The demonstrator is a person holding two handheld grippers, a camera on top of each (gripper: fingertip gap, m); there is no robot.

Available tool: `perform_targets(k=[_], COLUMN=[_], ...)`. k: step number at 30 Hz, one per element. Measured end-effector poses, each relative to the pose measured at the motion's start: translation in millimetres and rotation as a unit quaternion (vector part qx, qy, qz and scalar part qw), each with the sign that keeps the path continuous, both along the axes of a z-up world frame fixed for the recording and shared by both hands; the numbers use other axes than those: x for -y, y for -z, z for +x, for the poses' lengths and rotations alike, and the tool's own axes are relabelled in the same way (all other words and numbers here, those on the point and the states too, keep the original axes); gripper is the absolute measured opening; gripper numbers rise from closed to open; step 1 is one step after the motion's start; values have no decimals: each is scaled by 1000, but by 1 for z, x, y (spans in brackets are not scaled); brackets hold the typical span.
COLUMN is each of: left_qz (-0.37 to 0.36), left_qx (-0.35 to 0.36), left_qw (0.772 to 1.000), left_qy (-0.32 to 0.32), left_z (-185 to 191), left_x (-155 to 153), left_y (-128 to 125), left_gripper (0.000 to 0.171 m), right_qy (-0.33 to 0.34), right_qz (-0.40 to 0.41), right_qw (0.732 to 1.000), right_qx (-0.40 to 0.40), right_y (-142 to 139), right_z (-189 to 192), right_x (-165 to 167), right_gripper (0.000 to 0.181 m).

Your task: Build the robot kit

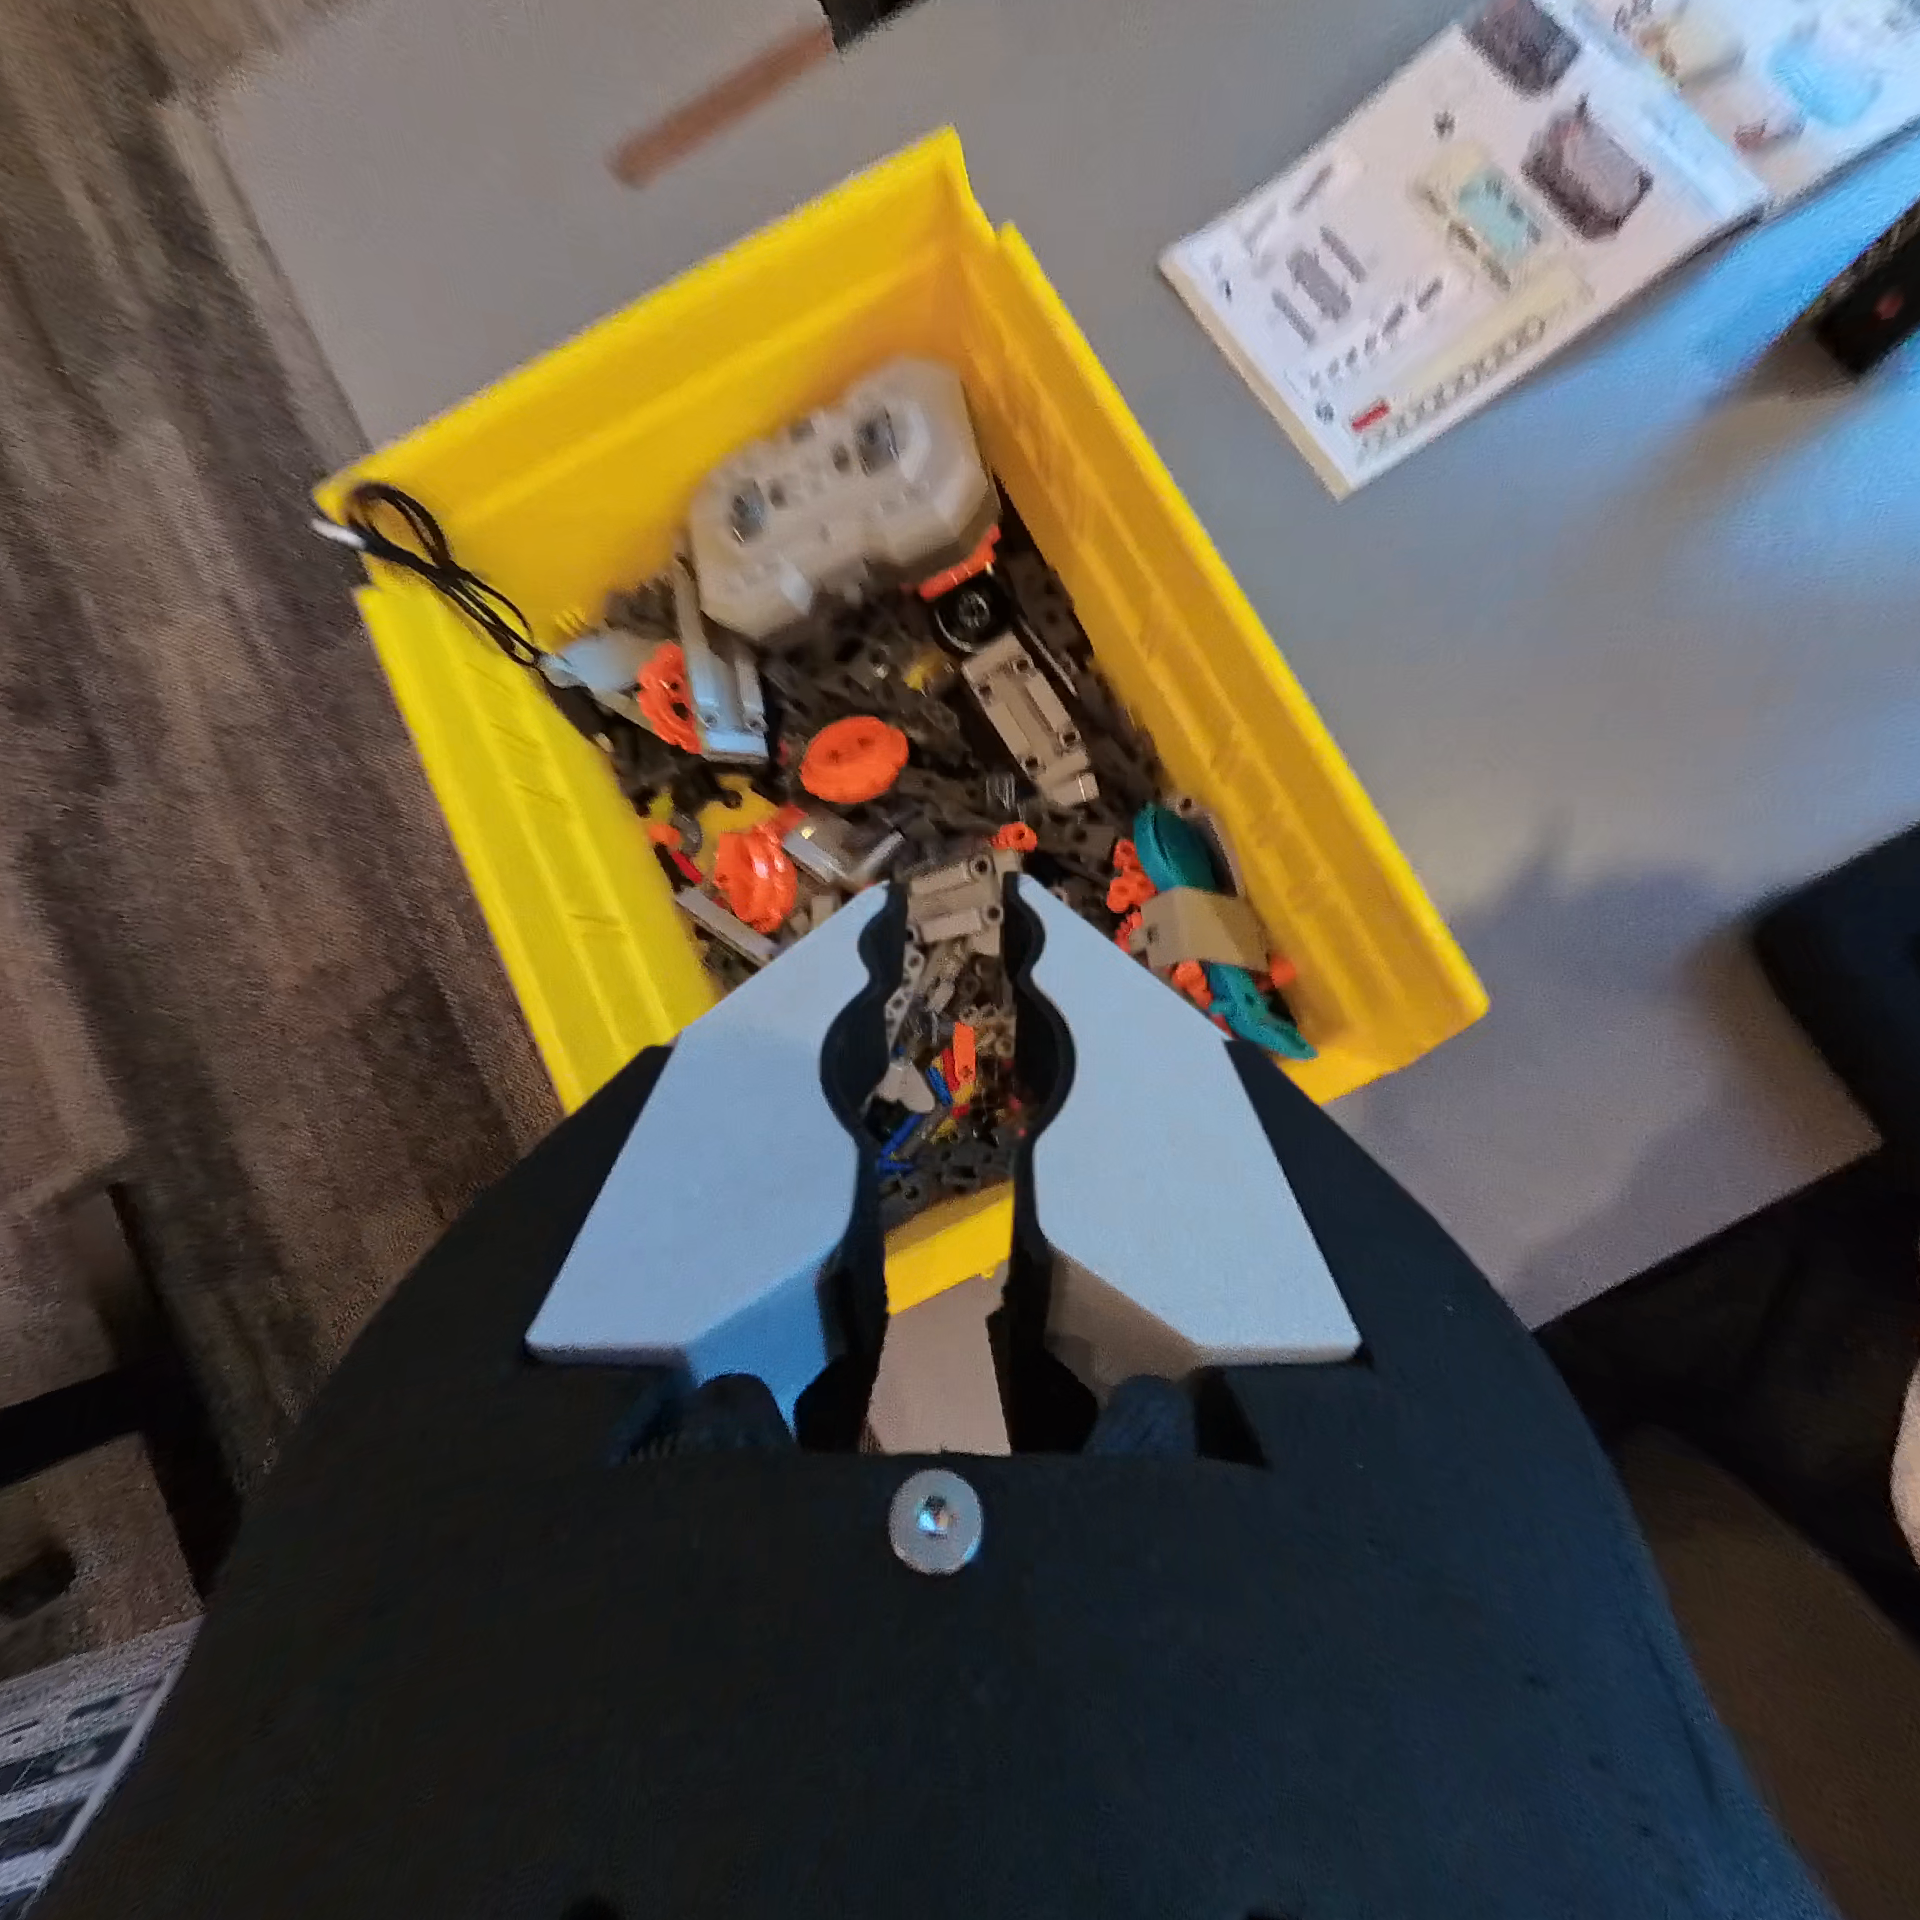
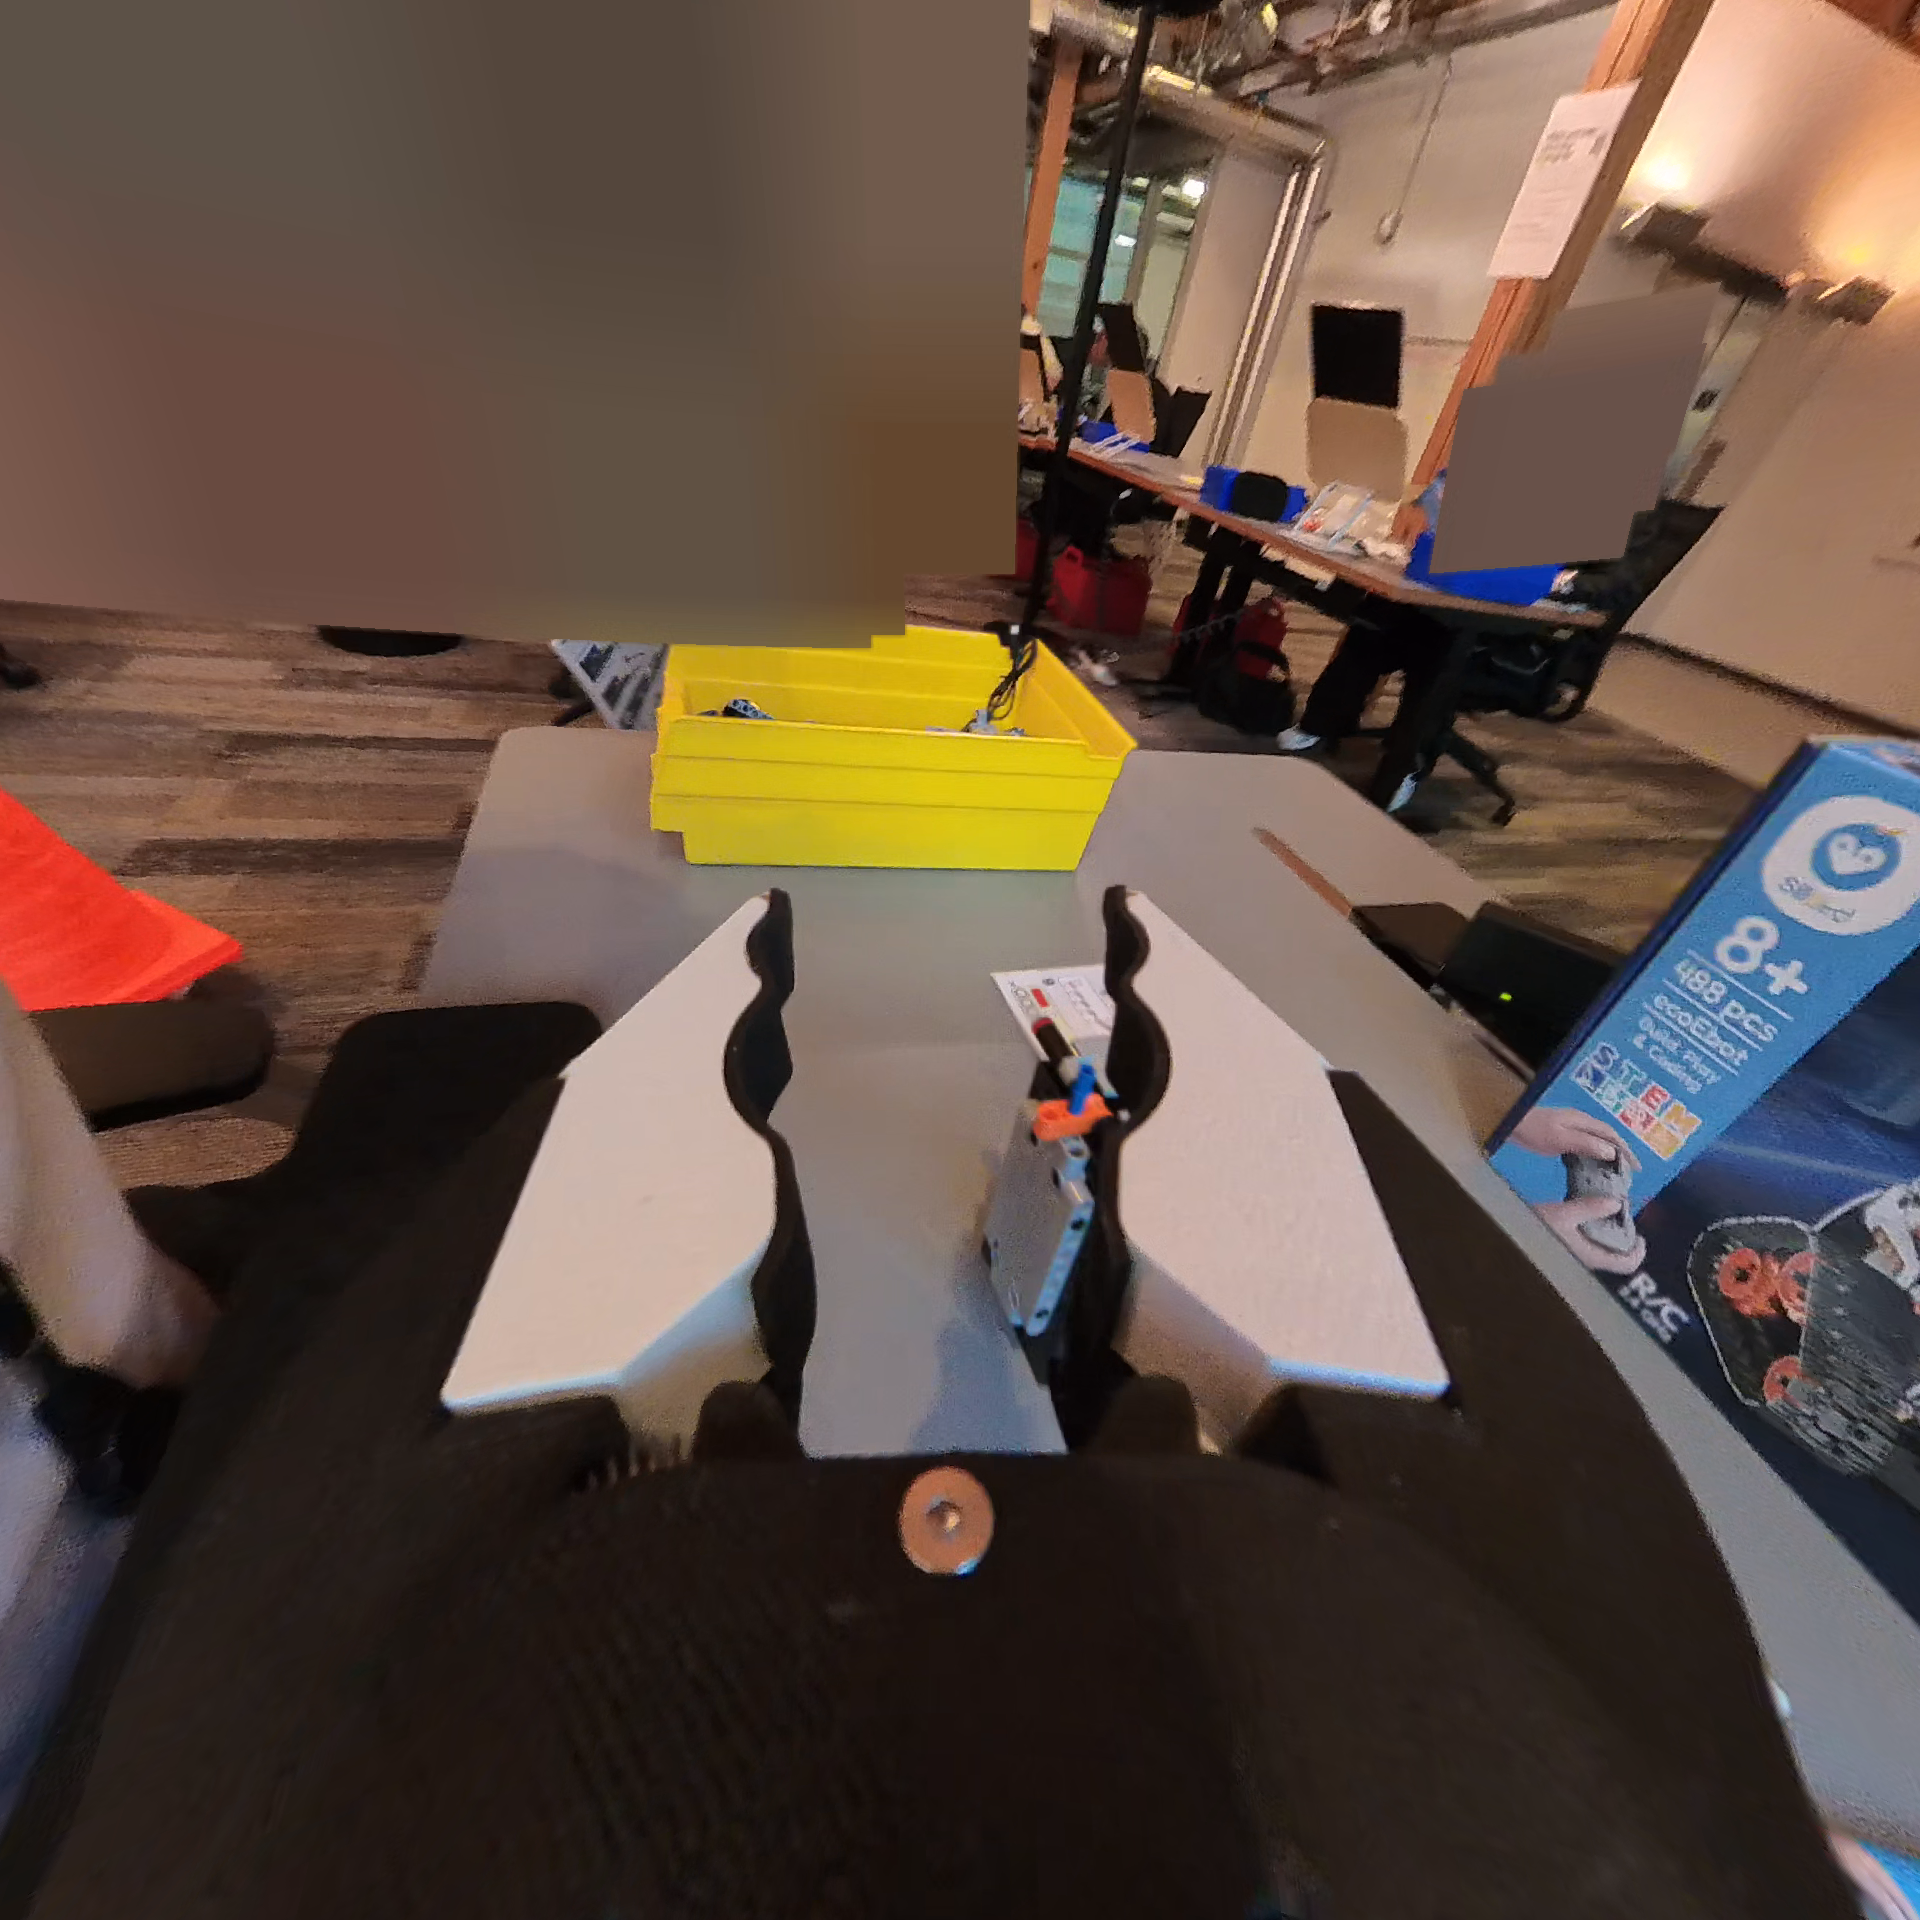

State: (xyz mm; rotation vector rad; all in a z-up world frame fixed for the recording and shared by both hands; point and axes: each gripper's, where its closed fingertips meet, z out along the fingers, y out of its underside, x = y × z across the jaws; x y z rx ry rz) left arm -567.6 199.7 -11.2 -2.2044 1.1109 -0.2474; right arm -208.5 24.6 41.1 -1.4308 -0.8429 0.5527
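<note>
In the left wrist view my left gripper (image 1: 951,891) hangs over a yellow bin (image 1: 644,416) piled with black, grey, orange and teal building parts. Its jaws stand a narrow gap apart, and a small grey part (image 1: 948,896) fits snugly between the tips. A large grey motor block (image 1: 831,499) lies at the bin's far end. In the right wrist view my right gripper (image 2: 945,899) is open low over the grey table (image 2: 894,1039). A small grey assembly (image 2: 1044,1216) with orange and blue connectors rests against the inner side of its right finger.
The yellow bin (image 2: 883,800) stands at the table's far edge. A blue kit box (image 2: 1714,1091) and a black device (image 2: 1507,966) are on the right. An open instruction booklet (image 1: 1455,239) lies beside the bin. An orange object (image 2: 83,925) and a black chair (image 2: 416,1070) are on the left. The gap from one gripper's tips to the other's is roughly 40 cm.
</note>
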Motion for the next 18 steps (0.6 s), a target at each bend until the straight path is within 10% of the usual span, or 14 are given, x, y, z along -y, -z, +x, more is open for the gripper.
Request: perform_targets(k=[7, 18], left_qz=[-53, -56], left_qx=[-58, -87], left_qw=[997, 994], left_qy=[25, 36], left_z=[-16, -20], left_x=[6, 0], left_y=[66, 97], left_gripper=[10, 10], right_qy=[33, -17], right_qz=[66, -45], right_qw=[997, 997], right_qx=[27, 61], right_y=[30, 102], right_z=[-62, -126], right_x=[1, -5], right_gripper=[48, 33])
